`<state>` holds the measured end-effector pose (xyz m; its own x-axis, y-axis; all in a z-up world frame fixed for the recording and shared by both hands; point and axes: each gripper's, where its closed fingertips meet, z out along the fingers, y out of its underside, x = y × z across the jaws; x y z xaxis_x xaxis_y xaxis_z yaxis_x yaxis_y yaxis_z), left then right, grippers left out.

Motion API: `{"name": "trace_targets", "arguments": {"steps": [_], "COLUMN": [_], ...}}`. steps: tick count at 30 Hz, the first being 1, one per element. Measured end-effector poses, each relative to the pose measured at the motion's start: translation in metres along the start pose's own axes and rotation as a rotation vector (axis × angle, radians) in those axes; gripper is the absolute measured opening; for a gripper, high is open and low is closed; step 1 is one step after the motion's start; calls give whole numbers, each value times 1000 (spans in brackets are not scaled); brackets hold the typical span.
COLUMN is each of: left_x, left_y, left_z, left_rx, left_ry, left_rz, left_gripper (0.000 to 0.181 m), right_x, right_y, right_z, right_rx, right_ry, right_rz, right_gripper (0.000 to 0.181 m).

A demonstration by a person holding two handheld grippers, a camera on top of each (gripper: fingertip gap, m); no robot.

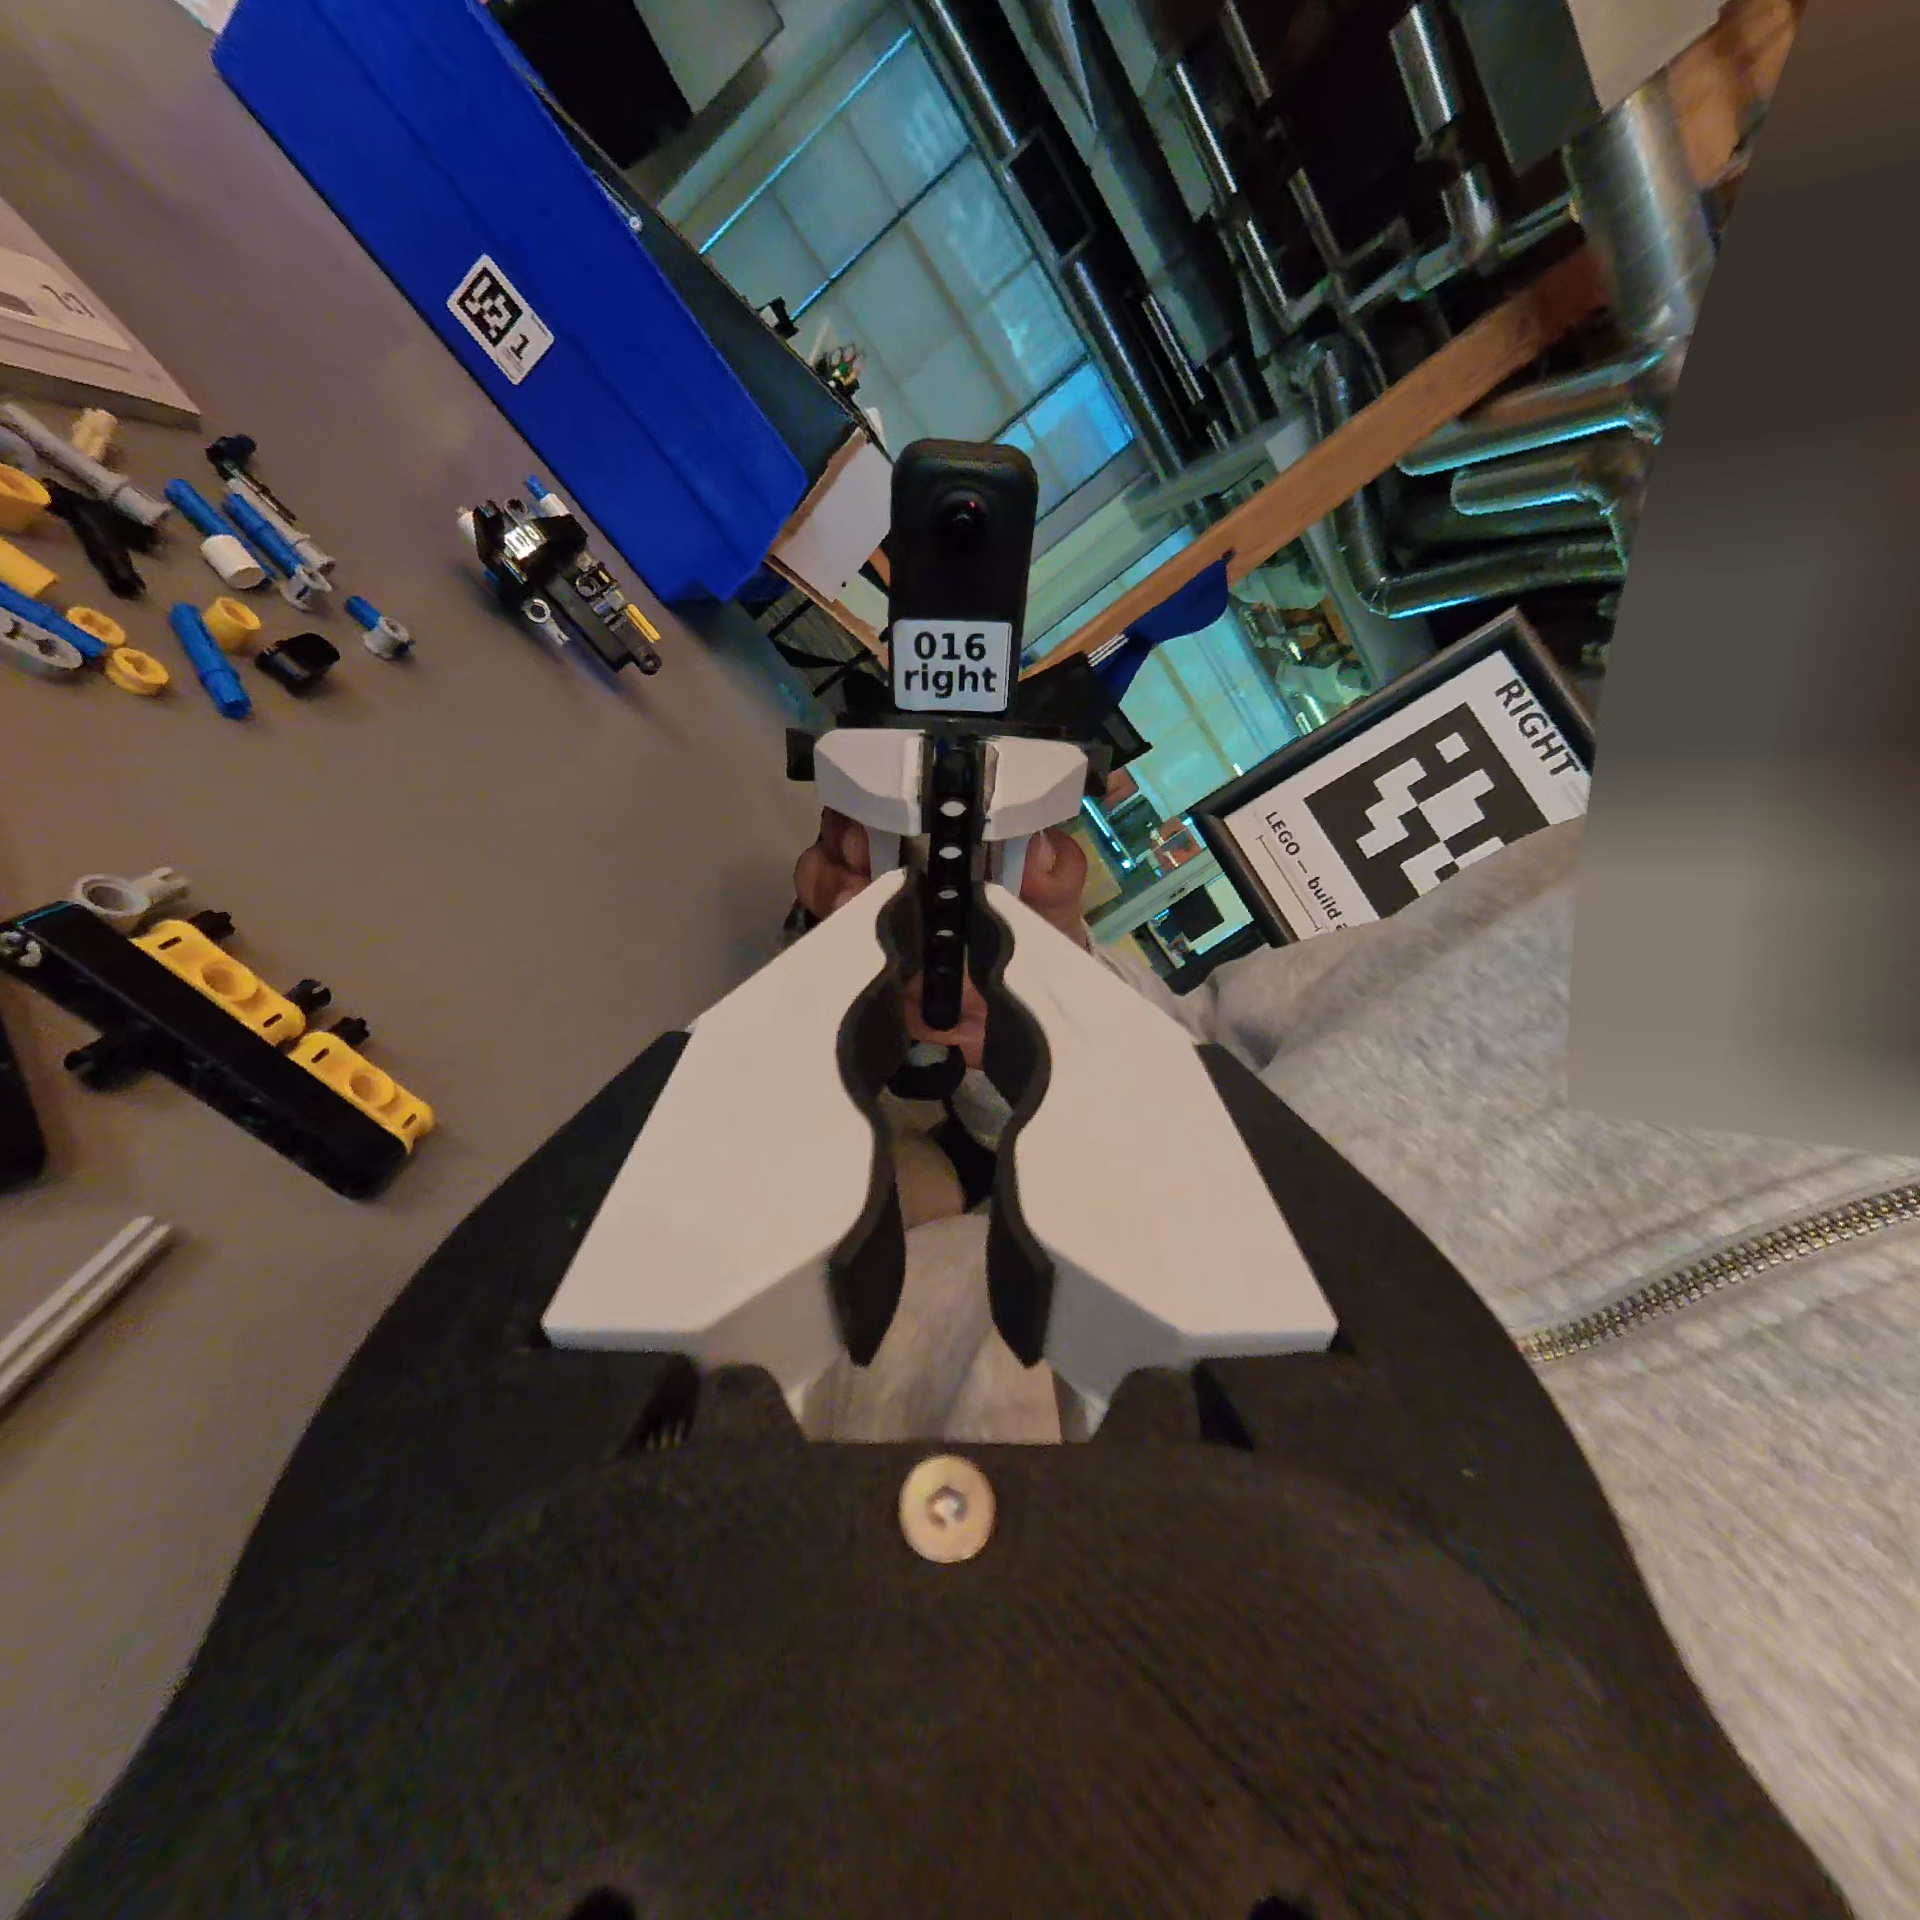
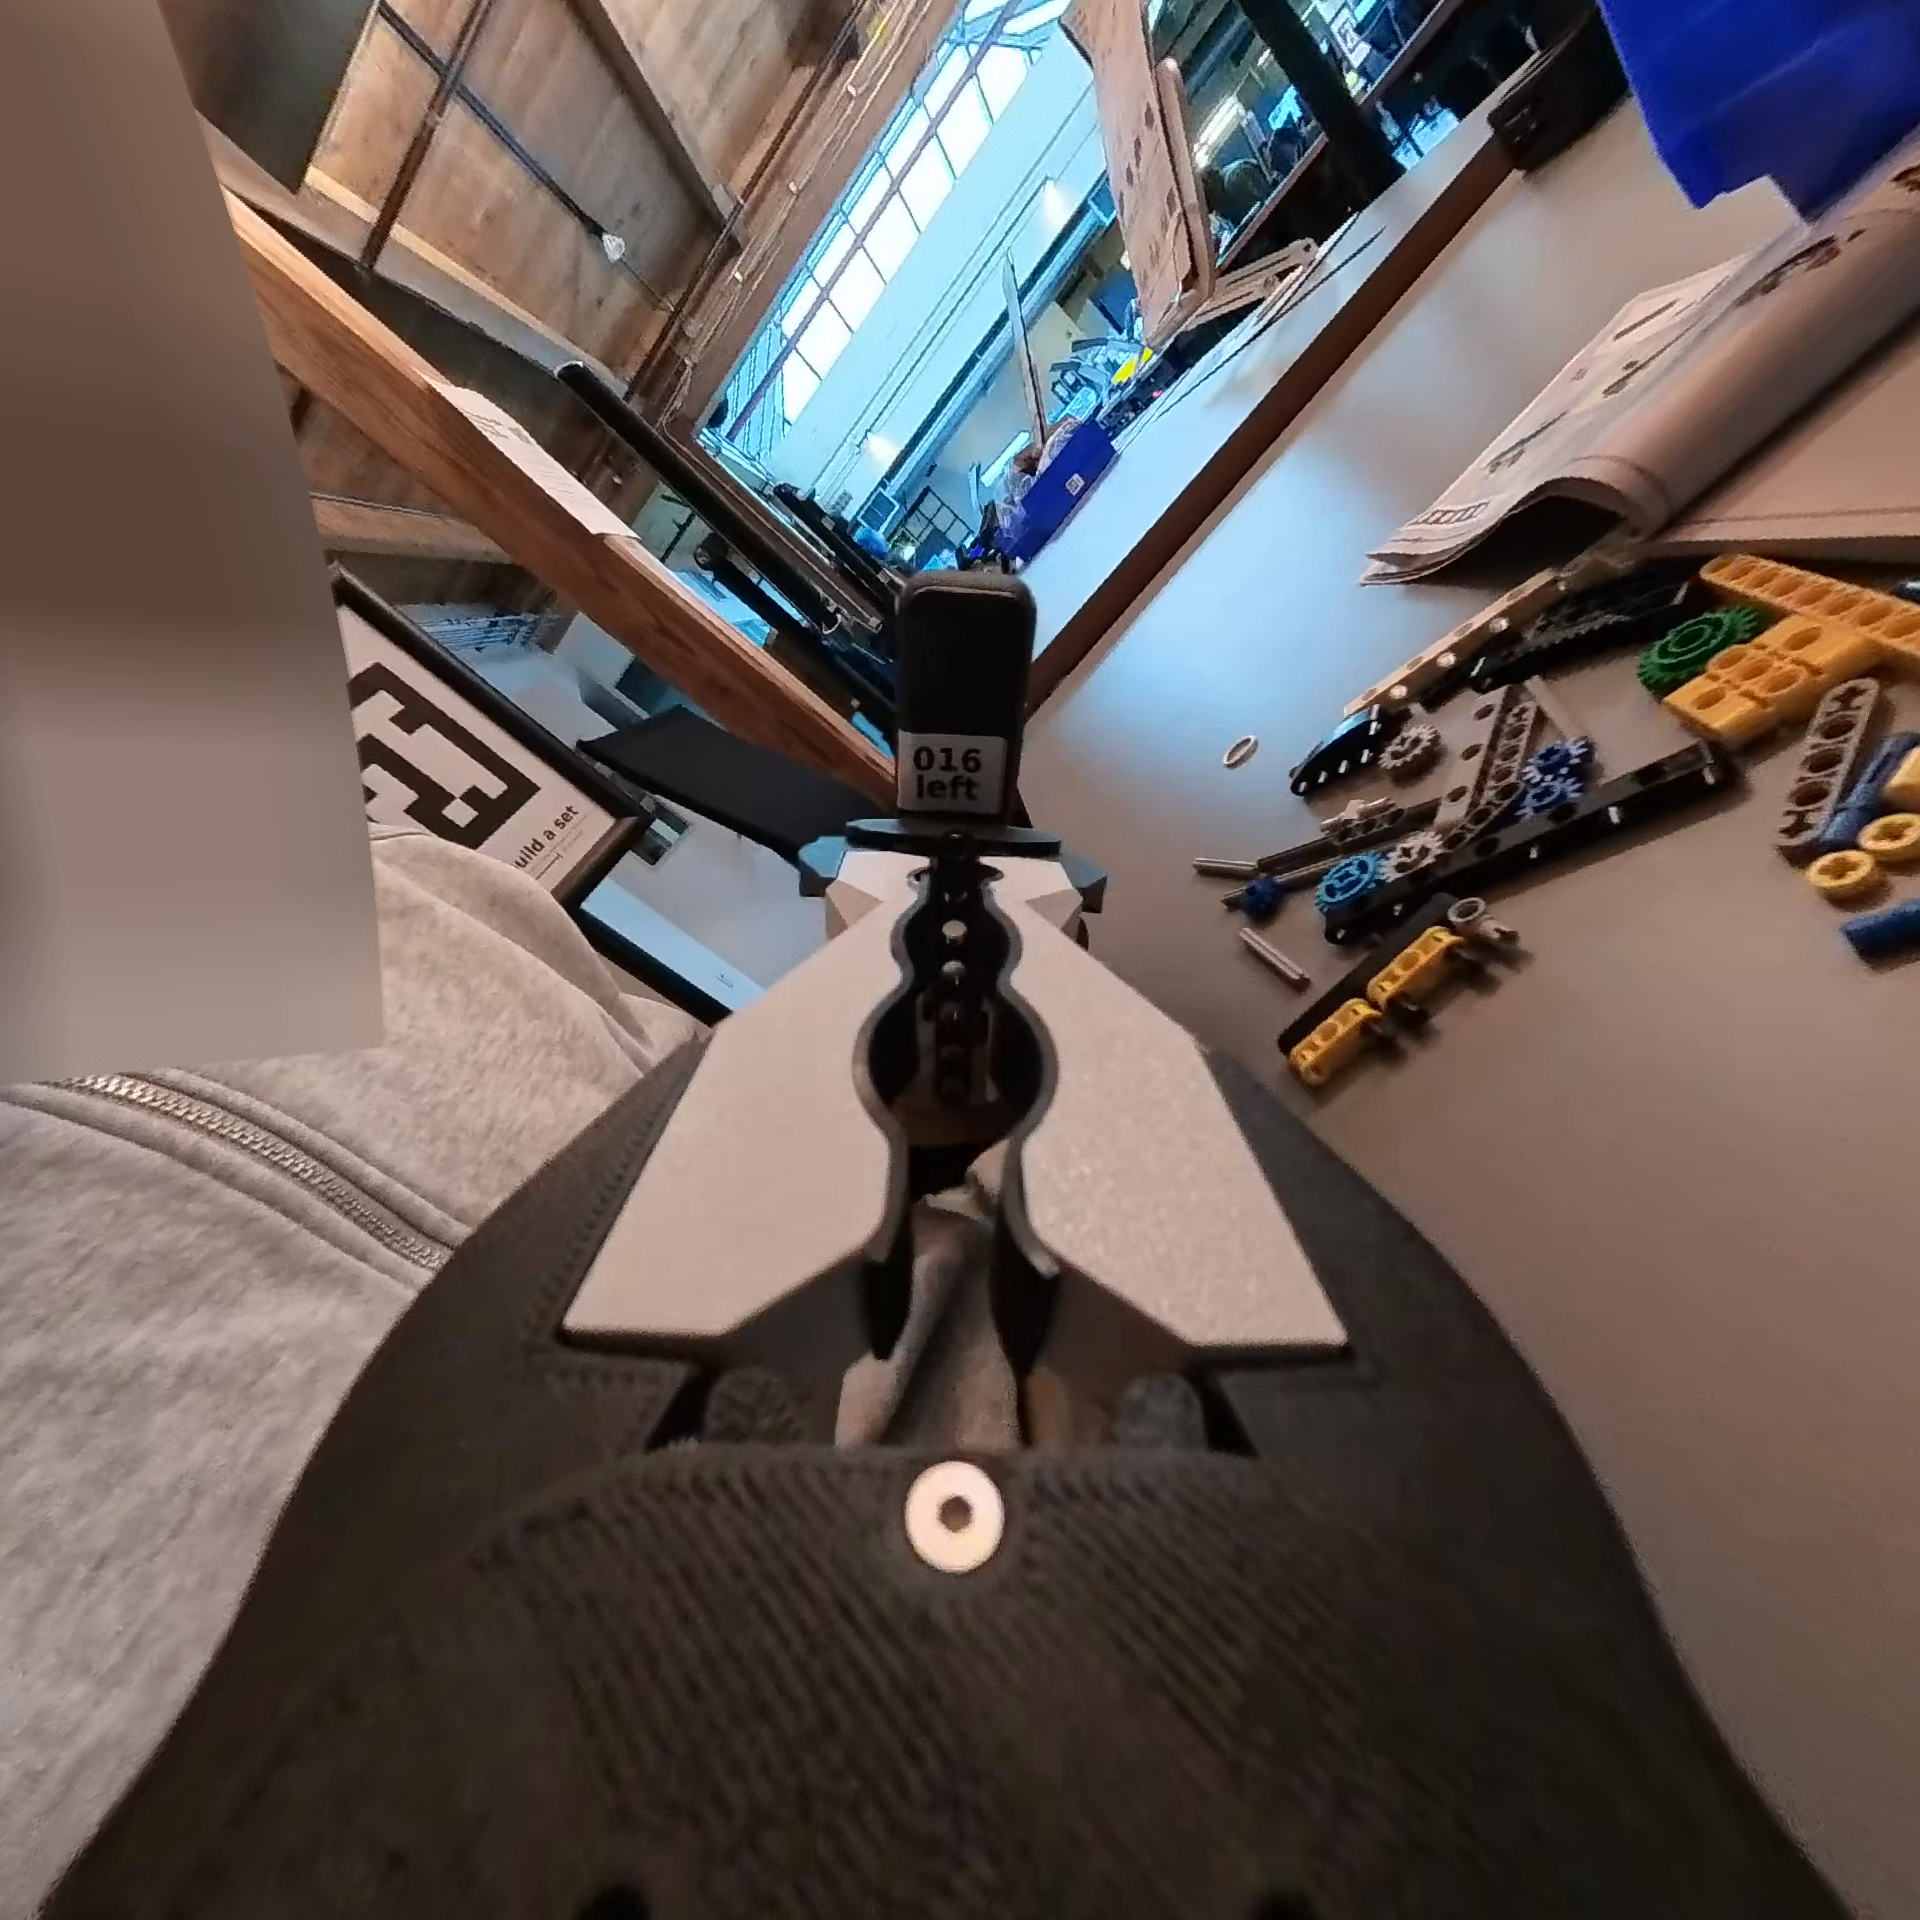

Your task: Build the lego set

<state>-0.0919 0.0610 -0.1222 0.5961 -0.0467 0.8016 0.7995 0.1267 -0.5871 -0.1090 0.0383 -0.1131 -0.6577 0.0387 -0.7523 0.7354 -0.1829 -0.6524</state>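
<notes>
Left gripper [image 1: 943, 940] and right gripper [image 1: 951, 831] clamp one black beam [image 1: 948, 914].

this looks like a workshop or robotics lab inside an industrial hall. silver ventilation ducts [image 1: 1621, 312] and heavy wooden beams [image 1: 1434, 405] run overhead, beside tall gridded windows [image 2: 883, 239]. a blue storage bin [image 1: 499, 281] with a square marker tag sits on the grey surface [image 1: 582, 831], a framed marker board [image 1: 1413, 800] leans close by, and plywood crates [image 2: 1153, 177] and more blue bins [image 2: 1070, 483] stand on a farther bench.
</notes>
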Motion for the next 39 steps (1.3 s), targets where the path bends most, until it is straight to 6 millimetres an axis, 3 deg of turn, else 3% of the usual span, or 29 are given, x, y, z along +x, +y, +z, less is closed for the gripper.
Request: {"name": "trace_targets", "arguments": {"steps": [7,10,15,17,23,28,32,39], "left_x": [0,-7,-54,-64,-76,-94,-92,-71], "left_y": [0,-12,-14,-11,5,9,19,45], "left_z": [-2,-14,-43,-47,-27,-26,-28,-22], "left_rx": [-14,37,-12,-65,-234,-341,-438,-463], "left_ry": [-17,-75,-485,-600,-712,-871,-949,-893], "left_rz": [0,-31,46,125,334,419,491,395], "left_gripper": [6,11,19,23,49,54,40,26], "right_x": [1,14,31,34,31,21,22,28], "right_y": [-4,-15,-16,-14,-10,-18,-20,-28], "right_z": [-5,-18,-24,-21,-30,-42,-47,-58], "right_rx": [31,60,8,-2,5,55,70,118], "right_ry": [27,90,195,197,161,108,97,76], "right_rz": [-12,-19,-117,-139,-130,-103,-87,-29], "right_gripper": [4,3,4,5,4,4,4,4]}}
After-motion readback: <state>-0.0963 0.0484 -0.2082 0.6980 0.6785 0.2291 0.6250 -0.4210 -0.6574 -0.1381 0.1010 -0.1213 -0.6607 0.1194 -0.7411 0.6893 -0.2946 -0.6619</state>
